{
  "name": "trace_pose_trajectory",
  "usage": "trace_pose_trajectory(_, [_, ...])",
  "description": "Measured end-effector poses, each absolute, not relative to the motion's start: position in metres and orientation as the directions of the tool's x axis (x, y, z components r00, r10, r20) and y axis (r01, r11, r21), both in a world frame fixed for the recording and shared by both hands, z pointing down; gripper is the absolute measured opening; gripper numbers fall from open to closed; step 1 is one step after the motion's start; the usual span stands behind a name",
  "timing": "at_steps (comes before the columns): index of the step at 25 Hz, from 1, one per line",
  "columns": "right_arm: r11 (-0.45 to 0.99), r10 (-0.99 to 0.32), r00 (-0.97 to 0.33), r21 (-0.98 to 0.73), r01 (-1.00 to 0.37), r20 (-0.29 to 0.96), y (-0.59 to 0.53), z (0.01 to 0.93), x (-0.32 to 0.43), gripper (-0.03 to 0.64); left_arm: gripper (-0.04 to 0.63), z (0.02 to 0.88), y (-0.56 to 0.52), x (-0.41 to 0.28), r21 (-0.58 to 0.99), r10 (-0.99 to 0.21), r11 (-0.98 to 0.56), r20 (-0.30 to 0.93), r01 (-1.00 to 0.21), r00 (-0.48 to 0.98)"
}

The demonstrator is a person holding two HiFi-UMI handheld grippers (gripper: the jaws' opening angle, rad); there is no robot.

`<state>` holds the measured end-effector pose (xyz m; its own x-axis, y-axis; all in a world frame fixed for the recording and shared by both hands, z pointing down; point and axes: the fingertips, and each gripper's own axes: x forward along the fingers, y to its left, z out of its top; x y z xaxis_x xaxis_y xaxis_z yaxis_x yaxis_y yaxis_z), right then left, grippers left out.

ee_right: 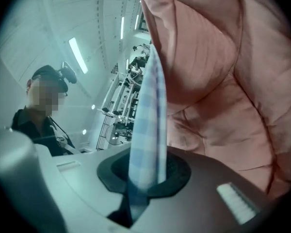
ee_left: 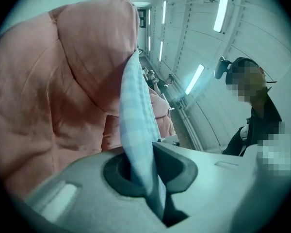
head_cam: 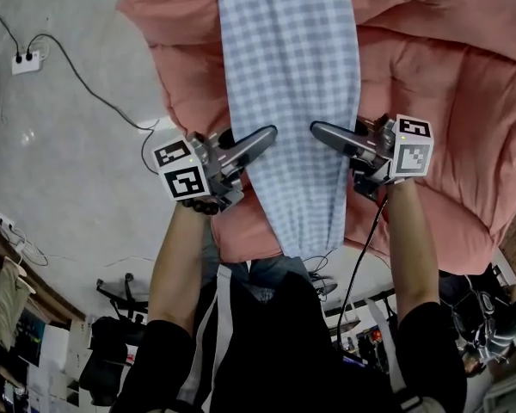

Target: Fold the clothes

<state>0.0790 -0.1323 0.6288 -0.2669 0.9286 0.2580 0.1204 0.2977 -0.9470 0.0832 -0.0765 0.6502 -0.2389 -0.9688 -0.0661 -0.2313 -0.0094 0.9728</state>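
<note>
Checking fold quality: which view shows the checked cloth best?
Head view: the checked cloth shows as a broad strip over the pink quilt, pinched at each edge by the left tool and right tool. Each gripper view shows only a pinched edge.

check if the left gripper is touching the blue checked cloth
Touching. The left gripper view shows the left gripper with jaws closed on the blue checked cloth, the fabric pinched between them.
</note>
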Motion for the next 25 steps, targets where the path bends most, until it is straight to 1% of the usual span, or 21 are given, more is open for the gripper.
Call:
trace_pose_trajectory(2, [0.257,0.940,-0.269,-0.953,0.159,0.209,-0.129,0.612,0.079,0.028,0.037,0.639,-0.070,0.084,0.969,-0.967,0.000,-0.063,-0.248,-0.246])
trace_pose_trajectory(4, [0.249,0.944,-0.267,-0.947,0.204,0.191,-0.124,0.599,0.076,0.025,0.032,0.621,-0.062,0.081,0.959,-0.966,0.011,-0.062,-0.283,-0.250])
trace_pose_trajectory(9, [0.256,0.944,-0.293,-0.898,0.359,0.153,-0.104,0.564,0.048,0.021,0.032,0.570,-0.037,0.051,0.884,-0.974,0.095,-0.012,-0.457,-0.226])
trace_pose_trajectory(15, [0.331,0.920,-0.346,-0.835,0.439,0.183,-0.106,0.488,0.043,0.021,0.037,0.490,-0.031,0.045,0.802,-0.978,0.159,0.049,-0.575,-0.201])
trace_pose_trajectory(20, [0.374,0.895,-0.421,-0.763,0.527,0.148,-0.103,0.415,0.025,0.021,0.034,0.413,-0.024,0.023,0.685,-0.975,0.203,0.075,-0.699,-0.209])
trace_pose_trajectory(25, [0.403,0.885,-0.450,-0.675,0.618,0.116,-0.081,0.346,0.010,0.021,0.032,0.345,-0.002,-0.001,0.589,-0.973,0.222,0.088,-0.777,-0.211])
